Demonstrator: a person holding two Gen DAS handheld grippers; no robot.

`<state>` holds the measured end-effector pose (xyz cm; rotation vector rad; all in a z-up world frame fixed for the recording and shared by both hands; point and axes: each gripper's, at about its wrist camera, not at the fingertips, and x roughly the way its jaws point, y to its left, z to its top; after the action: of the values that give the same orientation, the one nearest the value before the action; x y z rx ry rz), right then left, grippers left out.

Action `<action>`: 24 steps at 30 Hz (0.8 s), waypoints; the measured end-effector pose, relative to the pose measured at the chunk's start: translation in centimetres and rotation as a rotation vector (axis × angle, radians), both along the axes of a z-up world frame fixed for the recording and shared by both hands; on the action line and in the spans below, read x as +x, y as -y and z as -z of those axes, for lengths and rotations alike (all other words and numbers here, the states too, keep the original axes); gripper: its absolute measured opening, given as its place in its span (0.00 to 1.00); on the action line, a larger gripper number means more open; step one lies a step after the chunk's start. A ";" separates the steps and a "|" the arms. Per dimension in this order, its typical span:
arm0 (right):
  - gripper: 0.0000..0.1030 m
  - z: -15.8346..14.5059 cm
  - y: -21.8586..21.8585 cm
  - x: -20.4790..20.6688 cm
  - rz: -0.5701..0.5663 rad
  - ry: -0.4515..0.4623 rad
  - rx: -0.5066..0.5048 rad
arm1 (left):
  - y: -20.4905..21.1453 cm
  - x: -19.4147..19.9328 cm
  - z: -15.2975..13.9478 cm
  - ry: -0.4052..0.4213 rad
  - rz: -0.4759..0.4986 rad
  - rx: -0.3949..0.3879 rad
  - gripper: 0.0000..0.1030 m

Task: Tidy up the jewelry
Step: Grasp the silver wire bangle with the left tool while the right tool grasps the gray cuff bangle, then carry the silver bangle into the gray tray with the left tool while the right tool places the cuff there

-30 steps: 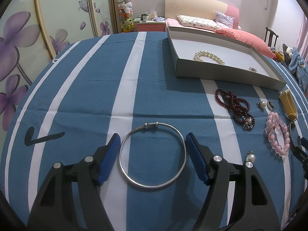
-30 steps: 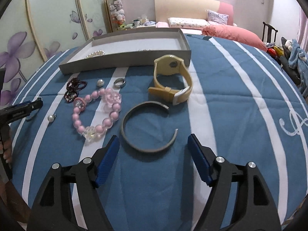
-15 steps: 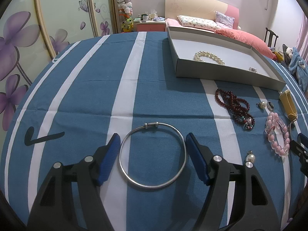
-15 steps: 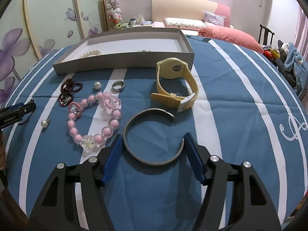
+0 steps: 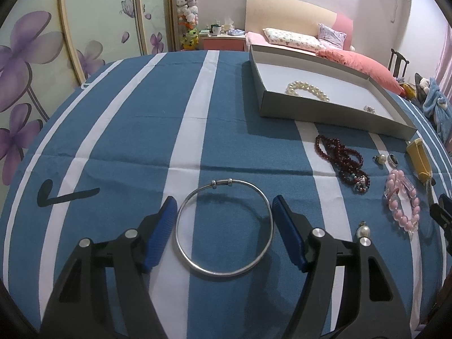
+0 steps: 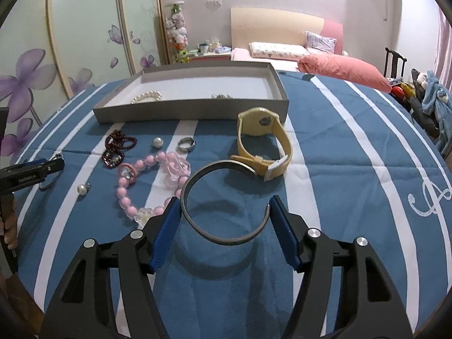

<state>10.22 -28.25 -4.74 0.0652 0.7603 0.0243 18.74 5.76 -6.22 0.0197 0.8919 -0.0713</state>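
Left gripper (image 5: 224, 227) open, pads straddling the thin silver bangle (image 5: 224, 227) flat on the striped cloth (image 5: 127, 141), near its front edge. Right gripper (image 6: 224, 226) open around the grey open cuff (image 6: 223, 202). Both look light, stiff, slick; I'd squeeze across the ring gently, as the cuff may flex at its gap. Tray (image 6: 192, 113) sits toward the far edge.
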 end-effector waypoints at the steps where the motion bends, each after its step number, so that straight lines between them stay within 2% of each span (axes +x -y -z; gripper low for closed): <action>1: 0.62 -0.1 0.1 -0.1 -0.001 0.005 0.003 | 0.0 0.0 -0.1 0.003 0.000 0.000 0.66; 5: 0.62 -0.5 0.2 -0.2 -0.002 0.028 0.015 | -0.1 -0.4 -0.6 0.026 0.001 -0.007 0.65; 11: 0.62 -1.7 0.3 -0.4 0.001 0.092 0.026 | -0.1 -1.4 -2.4 0.109 -0.007 -0.024 0.65; 16: 0.62 -2.8 0.6 -0.6 0.008 0.151 0.026 | 0.1 -2.6 -4.8 0.213 -0.021 -0.040 0.65; 24: 0.62 -5.2 1.2 -0.5 0.029 0.291 0.028 | 1.7 -4.8 -8.0 0.403 -0.018 -0.027 0.65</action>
<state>9.74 -29.46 0.45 0.0972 0.4676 0.0164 13.93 4.02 1.73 0.0007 0.4884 -0.0601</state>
